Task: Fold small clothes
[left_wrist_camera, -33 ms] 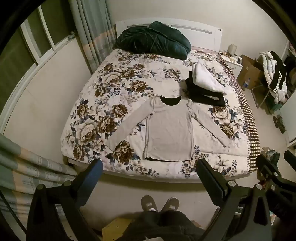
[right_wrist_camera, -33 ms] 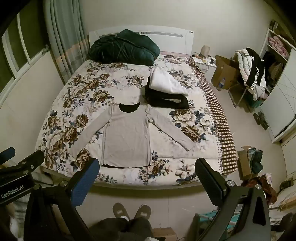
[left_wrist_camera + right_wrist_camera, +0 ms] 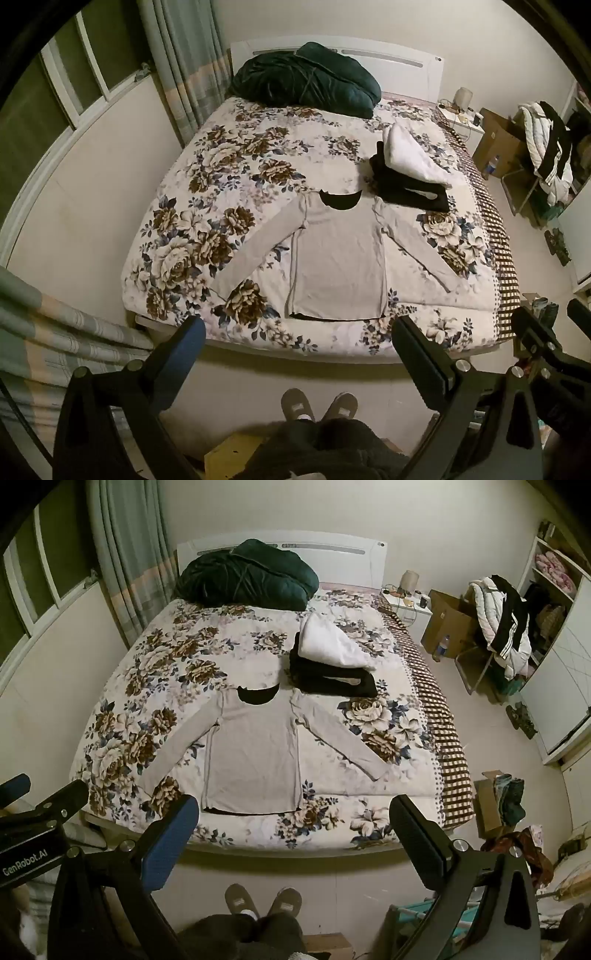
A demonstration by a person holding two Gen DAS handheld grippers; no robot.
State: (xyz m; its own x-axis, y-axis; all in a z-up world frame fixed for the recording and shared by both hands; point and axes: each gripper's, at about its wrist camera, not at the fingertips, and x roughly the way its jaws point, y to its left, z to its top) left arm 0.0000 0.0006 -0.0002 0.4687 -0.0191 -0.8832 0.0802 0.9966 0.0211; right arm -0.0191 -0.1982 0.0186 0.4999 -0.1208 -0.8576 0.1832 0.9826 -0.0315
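A grey long-sleeved top lies flat on the floral bed cover, front down the bed, both sleeves spread out to the sides, its dark neckline toward the headboard. Beside its right shoulder sits a stack of folded clothes, black below and white on top. My left gripper hangs well above the foot of the bed, open, nothing between its fingers. My right gripper hovers beside it at the same height, open and holding nothing.
A dark green bundle of bedding lies at the headboard. Window and curtains line the left wall. Right of the bed stand a nightstand, cardboard boxes, a chair heaped with jackets and a wardrobe. The person's slippered feet stand at the bed's foot.
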